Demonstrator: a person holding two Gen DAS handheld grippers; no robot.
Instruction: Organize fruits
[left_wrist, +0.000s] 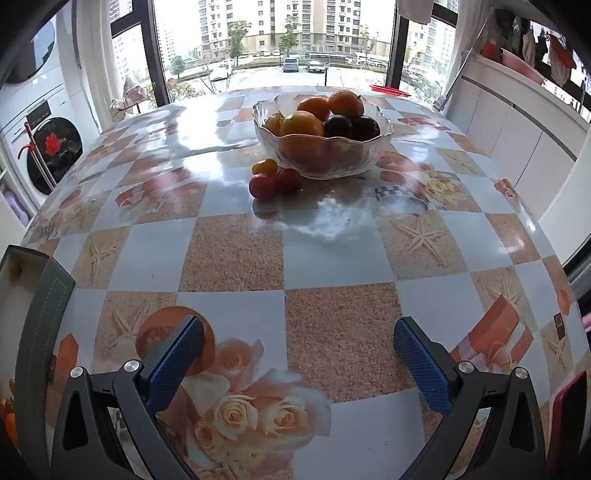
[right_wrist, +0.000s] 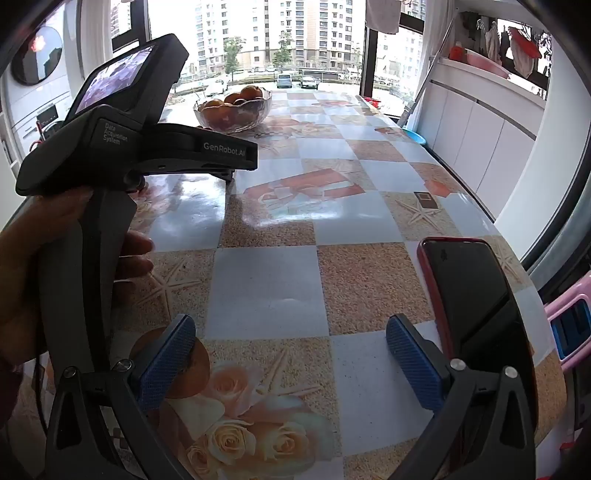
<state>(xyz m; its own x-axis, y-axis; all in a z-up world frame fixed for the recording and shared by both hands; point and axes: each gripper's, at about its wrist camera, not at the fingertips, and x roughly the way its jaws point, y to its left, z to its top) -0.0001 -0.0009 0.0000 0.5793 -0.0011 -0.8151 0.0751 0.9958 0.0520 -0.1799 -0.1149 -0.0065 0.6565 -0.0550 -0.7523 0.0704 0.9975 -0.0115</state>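
A glass bowl (left_wrist: 321, 166) stands at the far middle of the table with oranges (left_wrist: 302, 124) and dark plums (left_wrist: 338, 126) in it. Three small fruits lie on the table just left of the bowl: a red one (left_wrist: 263, 186), a second red one (left_wrist: 287, 178) and a yellow-orange one (left_wrist: 265, 167). My left gripper (left_wrist: 299, 350) is open and empty, low over the near part of the table, far from the fruits. My right gripper (right_wrist: 291, 345) is open and empty. The bowl (right_wrist: 233, 110) shows far off in the right wrist view, behind the left gripper's body (right_wrist: 122, 147).
A patterned glossy tablecloth (left_wrist: 236, 254) covers the table. A red-cased phone (right_wrist: 469, 295) lies at the table's right edge beside my right gripper. A washing machine (left_wrist: 40, 147) stands to the left, white cabinets (left_wrist: 517, 140) to the right, a window behind.
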